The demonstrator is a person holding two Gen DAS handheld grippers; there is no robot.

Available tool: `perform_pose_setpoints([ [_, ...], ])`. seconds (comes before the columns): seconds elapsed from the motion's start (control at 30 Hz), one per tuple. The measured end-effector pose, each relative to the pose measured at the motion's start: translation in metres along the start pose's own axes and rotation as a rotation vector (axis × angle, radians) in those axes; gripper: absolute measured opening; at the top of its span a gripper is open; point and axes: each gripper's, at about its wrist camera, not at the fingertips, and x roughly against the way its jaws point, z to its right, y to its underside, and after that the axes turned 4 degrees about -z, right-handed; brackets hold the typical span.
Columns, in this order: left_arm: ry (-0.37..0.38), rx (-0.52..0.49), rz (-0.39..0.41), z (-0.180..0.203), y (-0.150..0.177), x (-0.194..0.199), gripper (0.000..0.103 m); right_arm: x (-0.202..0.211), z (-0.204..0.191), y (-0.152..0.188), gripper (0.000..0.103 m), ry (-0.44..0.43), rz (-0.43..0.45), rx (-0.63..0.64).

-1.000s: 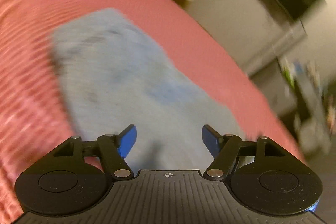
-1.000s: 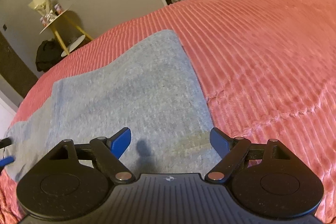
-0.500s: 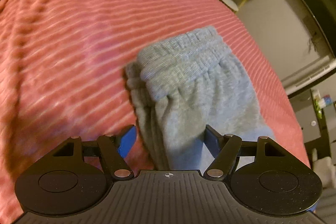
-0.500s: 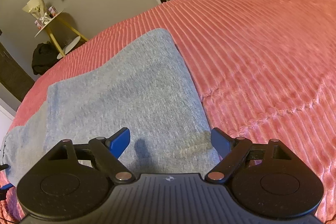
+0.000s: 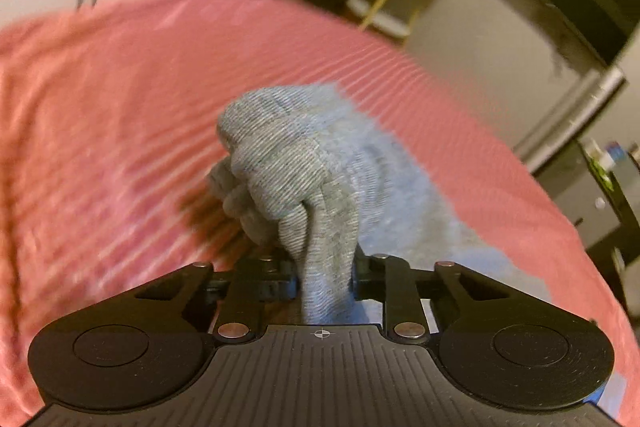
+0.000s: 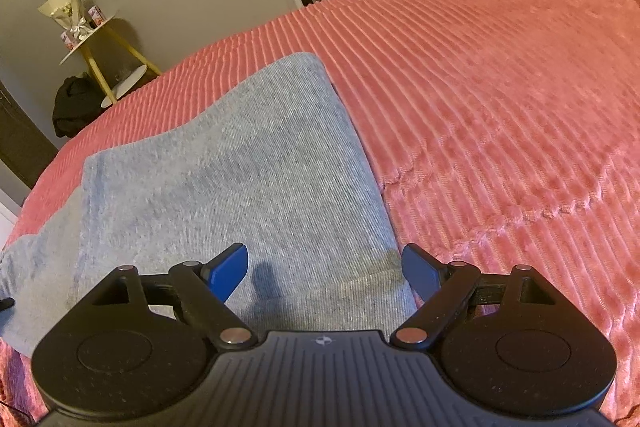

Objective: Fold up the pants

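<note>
Left gripper (image 5: 326, 277): our jaws are drawn in tight on a bunched handful of the grey pants (image 5: 296, 179). The cloth fills the gap between them and rises in a knotted lump ahead of the tool. The ribbed gathers suggest the waistband end, though blur keeps us from being sure. We judge the pinch is taken here so that this end can be lifted and carried over the rest of the garment.

Right gripper (image 6: 325, 271): our jaws stand wide apart, nothing between them. The blue fingers (image 6: 228, 267) hover over the leg end of the pants (image 6: 224, 187), the right one near the hem corner. Whether they touch the cloth we cannot tell. Likely we wait here to pin or take this end while the left works.

Outward: the pants lie flat and smooth on the pink ribbed bedspread (image 6: 500, 115), one long edge running straight toward the far side. A stitched seam crosses the spread just beside that edge.

Beyond the bed: a small yellow-legged side table (image 6: 100, 55) against the wall, a dark bundle (image 6: 74, 107) on the floor beside it.

Judgement: the fold is at an early stage.
</note>
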Motion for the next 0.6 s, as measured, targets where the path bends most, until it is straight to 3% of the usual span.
perform_pose_setpoints([
  [0.17,0.062,-0.284,0.127,0.067,0.007,0.043,0.022,0.005,0.003,0.001,0.085,-0.019,0.018,-0.006],
  [0.33,0.197,-0.598,0.19,0.153,0.049,0.083,0.022,0.013,0.001,0.003,0.085,-0.071,0.051,0.0],
  [0.43,0.286,-0.719,0.151,0.203,0.091,0.089,0.023,0.018,0.0,0.006,0.085,-0.106,0.074,-0.001],
  [0.53,0.293,-0.86,0.104,0.241,0.14,0.08,0.024,0.024,0.001,0.008,0.085,-0.136,0.094,-0.007],
  [0.6,0.294,-0.908,0.025,0.256,0.164,0.06,0.029,0.027,0.001,0.008,0.085,-0.153,0.101,-0.013],
])
